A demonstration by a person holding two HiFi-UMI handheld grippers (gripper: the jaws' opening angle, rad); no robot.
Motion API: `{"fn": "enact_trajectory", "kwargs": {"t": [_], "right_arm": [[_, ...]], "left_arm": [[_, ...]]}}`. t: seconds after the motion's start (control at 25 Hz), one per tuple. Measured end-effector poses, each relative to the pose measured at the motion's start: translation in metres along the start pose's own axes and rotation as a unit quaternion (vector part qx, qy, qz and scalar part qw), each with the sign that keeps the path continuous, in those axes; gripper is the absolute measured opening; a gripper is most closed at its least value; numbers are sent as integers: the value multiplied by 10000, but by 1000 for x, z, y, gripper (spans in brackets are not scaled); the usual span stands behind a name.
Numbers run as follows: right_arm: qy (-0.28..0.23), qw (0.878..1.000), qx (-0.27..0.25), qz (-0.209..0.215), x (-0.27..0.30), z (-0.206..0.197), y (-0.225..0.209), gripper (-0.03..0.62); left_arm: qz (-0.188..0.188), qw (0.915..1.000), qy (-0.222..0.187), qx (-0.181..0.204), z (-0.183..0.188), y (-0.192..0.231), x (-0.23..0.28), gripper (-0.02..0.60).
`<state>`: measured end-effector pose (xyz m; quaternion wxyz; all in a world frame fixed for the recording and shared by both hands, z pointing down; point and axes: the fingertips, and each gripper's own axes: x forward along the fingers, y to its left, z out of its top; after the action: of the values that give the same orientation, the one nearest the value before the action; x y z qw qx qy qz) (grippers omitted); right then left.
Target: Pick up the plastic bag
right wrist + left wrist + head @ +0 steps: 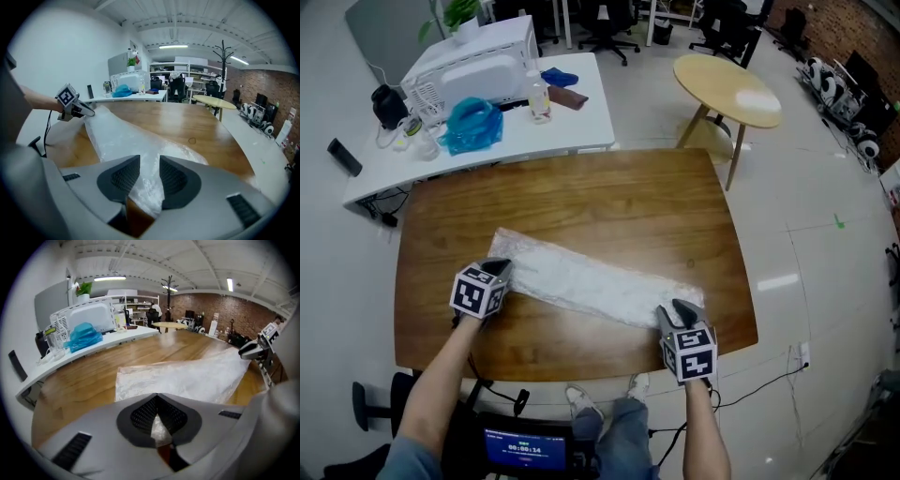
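Note:
A long clear plastic bag (pixel 581 281) lies flat and slantwise across the brown wooden table (pixel 609 197). My left gripper (pixel 502 268) sits at the bag's left end, shut, with a bit of the plastic pinched between its pads (pixel 158 414); the rest of the bag (pixel 187 376) spreads out ahead of it. My right gripper (pixel 680 308) is at the bag's right end near the table's front edge. Its jaws (pixel 150 176) stand apart with bunched plastic (pixel 117 136) lying in the gap. Each gripper shows in the other's view: right gripper (pixel 248 351), left gripper (pixel 86 111).
Behind the table stands a white desk (pixel 581 127) with a microwave (pixel 478 66), a blue bag (pixel 473 124) and a bottle (pixel 539 98). A round light-wood table (pixel 727 86) is at the back right. A small screen (pixel 523 448) and the person's shoes sit below the front edge.

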<state>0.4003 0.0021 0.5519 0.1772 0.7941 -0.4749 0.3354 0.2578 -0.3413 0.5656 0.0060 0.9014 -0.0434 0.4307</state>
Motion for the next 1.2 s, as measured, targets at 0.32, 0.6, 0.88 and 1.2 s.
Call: {"fn": "enact_trajectory", "kwargs": {"t": [0.32,0.6,0.88,1.2], "right_arm": [[315,9987,-138,382,23,-3,3,114],[247,9970,-284,684,26,-3,1,114],[144,9941,-566,910,34,5,5,112],[-13,9939,-668,880,38,9,5,114]], "left_arm": [[-336,9971,620,281,-29,-18,-6,6],[-176,9976,535,-409,-80,-44,-49,8],[65,9960,447,-770,-104,-57,-69,8],[552,9947,50,-861,-105,-56,-86,8]]}}
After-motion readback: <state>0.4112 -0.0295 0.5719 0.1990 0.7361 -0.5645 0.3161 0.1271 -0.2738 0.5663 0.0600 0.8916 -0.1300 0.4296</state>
